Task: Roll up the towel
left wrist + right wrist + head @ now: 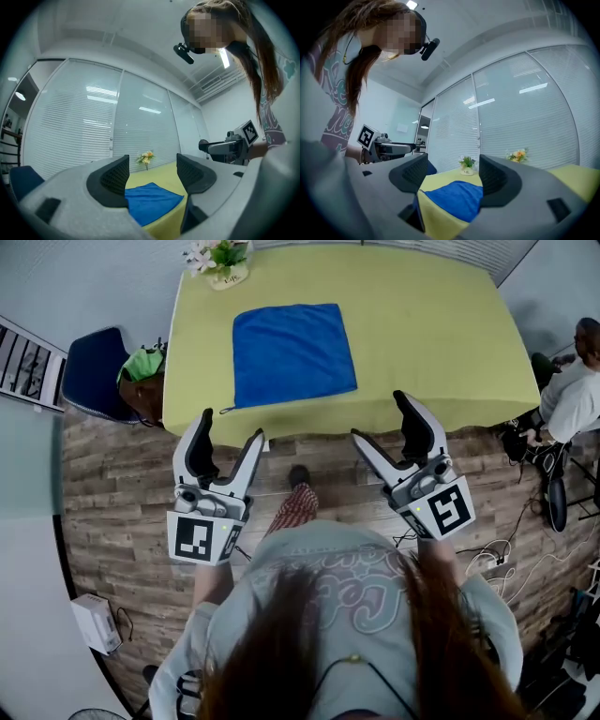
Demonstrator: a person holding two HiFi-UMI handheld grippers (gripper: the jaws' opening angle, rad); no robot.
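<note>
A blue towel (292, 352) lies flat and unrolled on the yellow-green table (441, 334), near its front left part. The same towel (152, 202) shows between the left jaws and the towel (457, 199) between the right jaws, still some way ahead. My left gripper (227, 448) is held in the air in front of the table's near edge, open and empty. My right gripper (386, 423) hangs level with it further right, also open and empty. Neither touches the towel.
A small pot of flowers (217, 261) stands at the table's far left corner. A blue chair (94, 376) and a green object (141, 364) sit left of the table. A seated person (577, 390) is at the right. Cables (511, 563) lie on the wooden floor.
</note>
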